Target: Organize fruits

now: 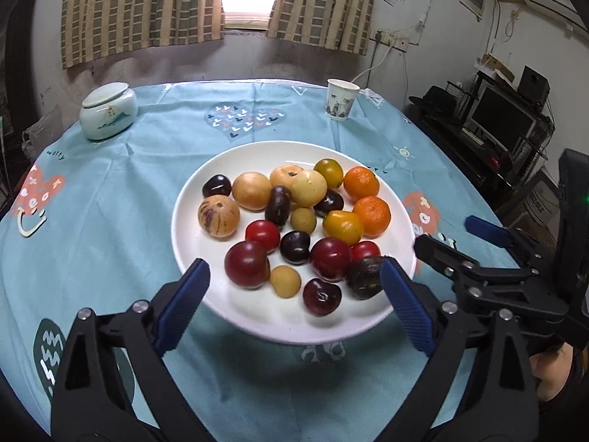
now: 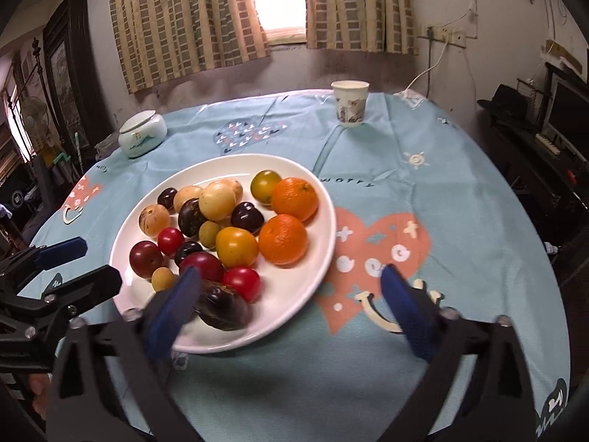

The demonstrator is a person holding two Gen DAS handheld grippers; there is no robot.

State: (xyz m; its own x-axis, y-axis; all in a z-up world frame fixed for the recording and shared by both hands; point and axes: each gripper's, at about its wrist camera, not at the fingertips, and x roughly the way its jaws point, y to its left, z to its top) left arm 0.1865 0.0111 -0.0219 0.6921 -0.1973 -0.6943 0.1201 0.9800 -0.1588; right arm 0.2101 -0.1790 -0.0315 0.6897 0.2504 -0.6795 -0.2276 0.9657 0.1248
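Note:
A white plate (image 1: 191,199) (image 2: 294,294) on the blue tablecloth holds several fruits. Among them are two oranges (image 1: 371,215) (image 2: 283,239), red plums (image 1: 246,263), yellow tomatoes (image 1: 342,226), dark cherries and pale round fruits. My left gripper (image 1: 294,272) stands open over the plate's near edge, with nothing pressed between its blue pads. My right gripper (image 2: 291,276) is open at the plate's right rim. Its left finger (image 2: 176,302) is right beside a dark wrinkled fruit (image 2: 221,309) (image 1: 364,276) lying on the plate. Each gripper shows at the edge of the other's view.
A lidded ceramic jar (image 1: 108,110) (image 2: 141,134) stands at the table's far left. A paper cup (image 1: 340,99) (image 2: 349,103) stands at the far right. Past the table's right edge is a dark stand with a screen (image 1: 504,118). A curtained window is behind the table.

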